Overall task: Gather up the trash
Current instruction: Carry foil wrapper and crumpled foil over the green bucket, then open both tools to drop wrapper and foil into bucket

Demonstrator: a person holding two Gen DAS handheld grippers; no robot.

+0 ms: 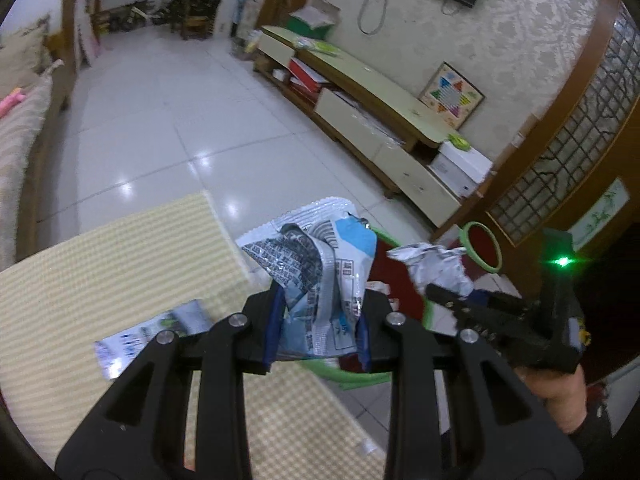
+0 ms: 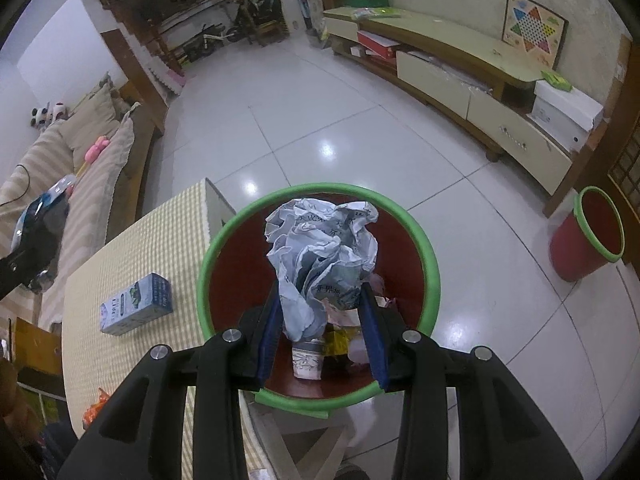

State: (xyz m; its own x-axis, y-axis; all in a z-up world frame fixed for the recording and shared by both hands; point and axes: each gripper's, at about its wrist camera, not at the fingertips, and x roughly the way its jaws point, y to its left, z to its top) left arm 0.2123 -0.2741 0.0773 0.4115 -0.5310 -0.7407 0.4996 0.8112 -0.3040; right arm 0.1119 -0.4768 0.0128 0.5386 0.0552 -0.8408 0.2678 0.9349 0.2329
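My left gripper (image 1: pixel 320 304) is shut on a crumpled silver and blue snack wrapper (image 1: pixel 320 264), held above the edge of the checked table. In the right wrist view that gripper (image 2: pixel 38 224) shows at the far left, off to the side of the bin. My right gripper (image 2: pixel 320 300) is shut on a ball of crumpled printed paper (image 2: pixel 324 248), right over the mouth of a red bin with a green rim (image 2: pixel 320 194). A paper cup (image 2: pixel 308 360) and other scraps lie inside. In the left wrist view the right gripper (image 1: pixel 440 292) and its paper ball (image 1: pixel 434 270) hang over the same bin (image 1: pixel 404 292).
A small blue-grey carton (image 2: pixel 138 304) lies on the yellow checked tablecloth (image 2: pixel 160 240), and an orange wrapper (image 2: pixel 94 408) sits near its front edge. A second red bin (image 2: pixel 588 236) stands on the tiled floor by the low TV cabinet (image 2: pixel 480 76). A sofa (image 2: pixel 80 160) is at the left.
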